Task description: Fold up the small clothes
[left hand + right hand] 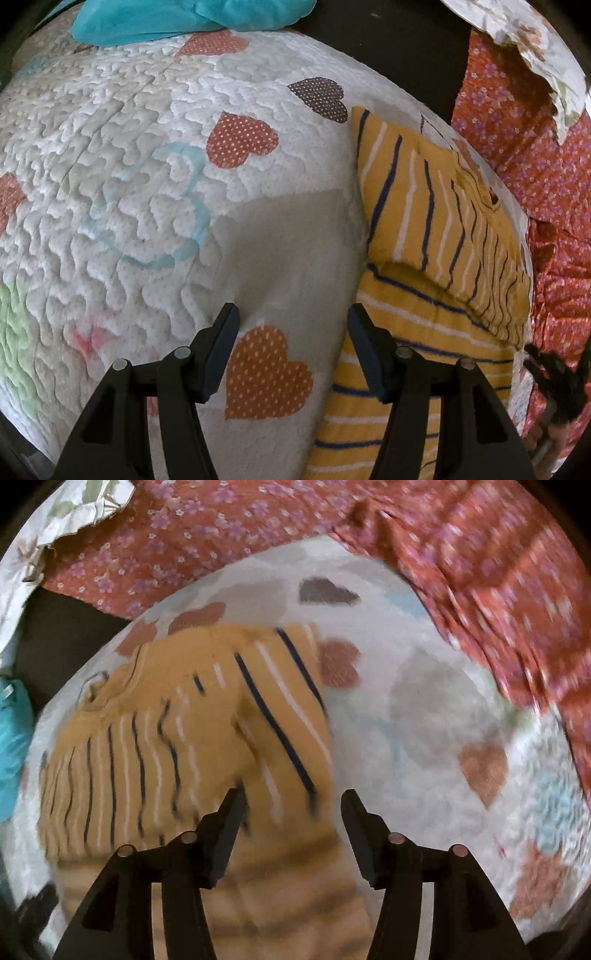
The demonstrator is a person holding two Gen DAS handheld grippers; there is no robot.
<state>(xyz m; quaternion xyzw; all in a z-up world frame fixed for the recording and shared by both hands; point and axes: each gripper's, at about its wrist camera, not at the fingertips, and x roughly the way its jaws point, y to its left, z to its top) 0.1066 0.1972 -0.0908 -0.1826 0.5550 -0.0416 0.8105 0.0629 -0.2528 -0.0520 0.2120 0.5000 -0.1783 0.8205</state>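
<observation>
both the left gripper (293,321) and right gripper (291,805) are spread wide holding nothing, so the folded flap of the yellow striped shirt (436,229) at the right of the frame could flop open on the bumpy quilt (129,155)

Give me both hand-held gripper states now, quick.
Left hand-held gripper: open, holding nothing, over the quilt beside the yellow striped shirt.
Right hand-held gripper: open, holding nothing, above the shirt.
</observation>
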